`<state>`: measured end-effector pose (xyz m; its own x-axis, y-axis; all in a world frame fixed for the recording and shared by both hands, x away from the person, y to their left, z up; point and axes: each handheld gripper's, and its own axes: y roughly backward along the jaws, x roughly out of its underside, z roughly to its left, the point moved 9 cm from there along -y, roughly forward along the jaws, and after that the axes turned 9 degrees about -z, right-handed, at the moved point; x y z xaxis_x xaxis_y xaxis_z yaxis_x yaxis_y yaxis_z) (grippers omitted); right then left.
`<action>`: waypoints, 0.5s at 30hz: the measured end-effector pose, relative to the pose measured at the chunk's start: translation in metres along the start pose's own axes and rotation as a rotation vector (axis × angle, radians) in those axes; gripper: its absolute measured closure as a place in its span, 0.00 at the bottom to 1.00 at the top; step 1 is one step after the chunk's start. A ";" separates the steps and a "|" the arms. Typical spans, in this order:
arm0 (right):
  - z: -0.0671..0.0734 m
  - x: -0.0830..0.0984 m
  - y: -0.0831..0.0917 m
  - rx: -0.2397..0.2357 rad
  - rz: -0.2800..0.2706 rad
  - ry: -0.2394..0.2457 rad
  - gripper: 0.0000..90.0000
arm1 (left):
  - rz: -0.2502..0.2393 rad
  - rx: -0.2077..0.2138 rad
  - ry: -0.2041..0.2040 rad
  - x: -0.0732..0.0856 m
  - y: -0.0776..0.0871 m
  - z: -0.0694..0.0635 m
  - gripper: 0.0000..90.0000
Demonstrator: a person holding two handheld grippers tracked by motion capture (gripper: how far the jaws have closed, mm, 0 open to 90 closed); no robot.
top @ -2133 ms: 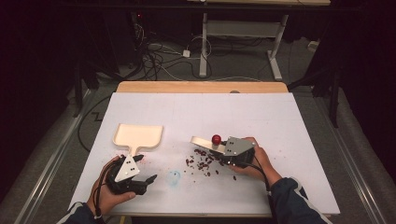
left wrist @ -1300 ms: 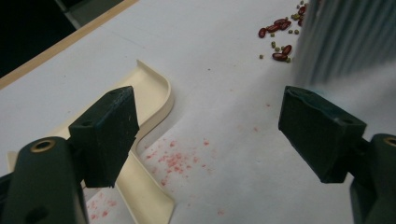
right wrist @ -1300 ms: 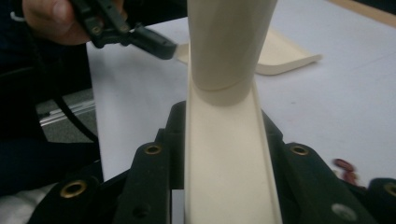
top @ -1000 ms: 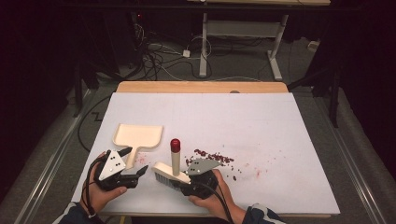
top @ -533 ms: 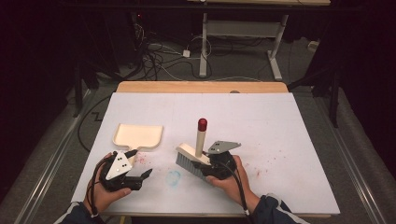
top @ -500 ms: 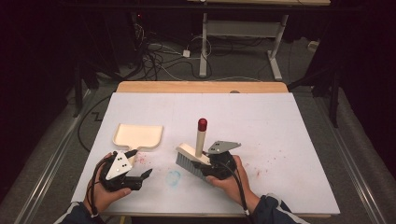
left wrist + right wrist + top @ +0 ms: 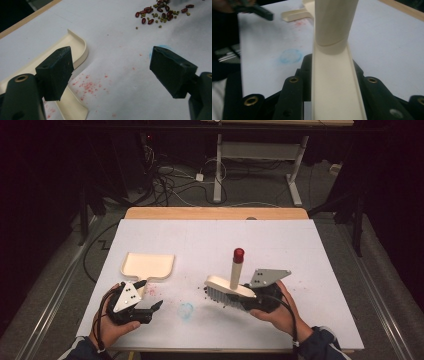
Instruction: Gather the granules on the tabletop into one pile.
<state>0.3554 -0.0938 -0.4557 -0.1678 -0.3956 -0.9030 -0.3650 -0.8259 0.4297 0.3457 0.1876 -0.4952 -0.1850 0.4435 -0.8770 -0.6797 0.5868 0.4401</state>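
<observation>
Beans [image 7: 161, 13] lie scattered on the table [image 7: 300, 250] between the cream dustpan [image 7: 148, 265], just beside the spread left hand-held gripper [image 7: 150, 295], and the brush [image 7: 227, 287] pinched by the right hand-held gripper [image 7: 250, 299], its red-tipped handle upright.

blue smudge [image 7: 186, 310], floor cables [image 7: 165, 180], perhaps a desk frame [image 7: 260, 155]

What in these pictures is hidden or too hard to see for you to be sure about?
- Beans: in the left gripper view the top edge cuts off part of the pile; in the high view the brush covers them, so no count.
- Dustpan: in the left gripper view its handle end is behind one jaw of the left gripper.
- Brush bristles: in the right gripper view they sit behind the brush's own back, clamped in the right gripper.
</observation>
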 end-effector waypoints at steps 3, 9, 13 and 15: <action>0.008 0.007 0.013 -0.046 0.003 0.039 0.75 | 0.005 0.000 -0.003 0.001 0.000 -0.001 0.20; 0.024 0.041 0.030 -0.222 0.040 0.080 0.75 | 0.016 0.005 -0.014 0.001 -0.003 -0.003 0.20; 0.021 0.055 0.025 -0.294 0.057 0.097 0.75 | 0.001 0.021 -0.006 0.000 -0.006 -0.001 0.20; 0.012 0.055 0.021 -0.298 0.042 0.082 0.75 | 0.004 0.021 -0.006 0.000 -0.008 0.000 0.20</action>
<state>0.3277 -0.1283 -0.4960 -0.0979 -0.4531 -0.8861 -0.0725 -0.8847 0.4604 0.3511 0.1830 -0.4984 -0.1838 0.4497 -0.8741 -0.6639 0.5989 0.4478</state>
